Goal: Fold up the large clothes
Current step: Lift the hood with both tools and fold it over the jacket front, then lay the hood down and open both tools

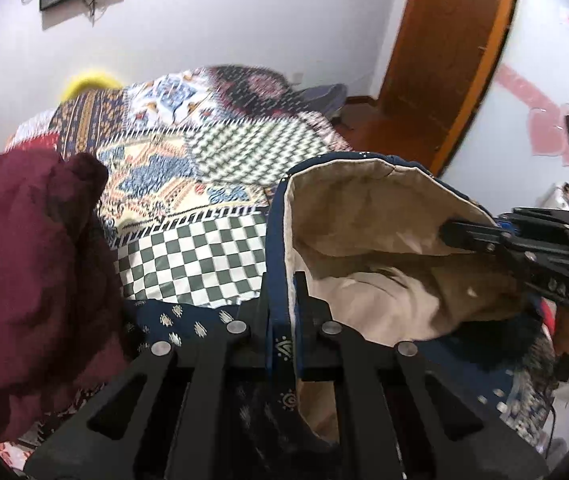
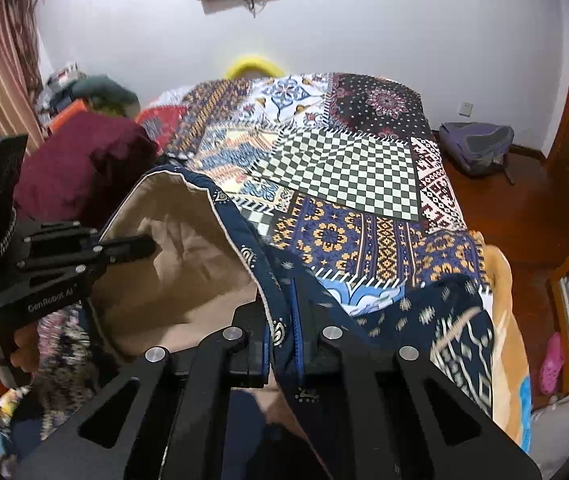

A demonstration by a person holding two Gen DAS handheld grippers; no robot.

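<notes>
Nearest the lenses, the navy patterned garment (image 1: 280, 344) is pinched by both tools along its dark edge. The left gripper (image 1: 282, 320) is closed narrow on a fold of that edge, with the beige lining (image 1: 364, 216) ballooning to its right. The right gripper (image 2: 284, 340) is likewise clamped on the hem, where a blue zip line runs between the jaws. In each view the opposite tool is seen reaching into the lining side, so the garment is held raised between the two grips, above the bed, while its printed outer face (image 2: 436, 320) drapes down toward the quilt.

Risk, as judged: both grips are seated on thin edge material only. If the tools are pulled apart unevenly, the hem could slip from one pair of jaws and the garment would collapse inside-out. The zip could also snag on a finger. With the lining bulging open, a crooked crease is likely unless the panel is flattened first.

Further out, a maroon garment (image 2: 80, 160) lies heaped on the left side of the patchwork bedspread (image 2: 348, 168); the lifted cloth could drag against it.

Containers: only a purple backpack (image 2: 476, 144) is noted, on the floor by the far wall; its contents cannot be seen. A yellow object (image 2: 250, 65) sits at the bed's head, unidentified.
</notes>
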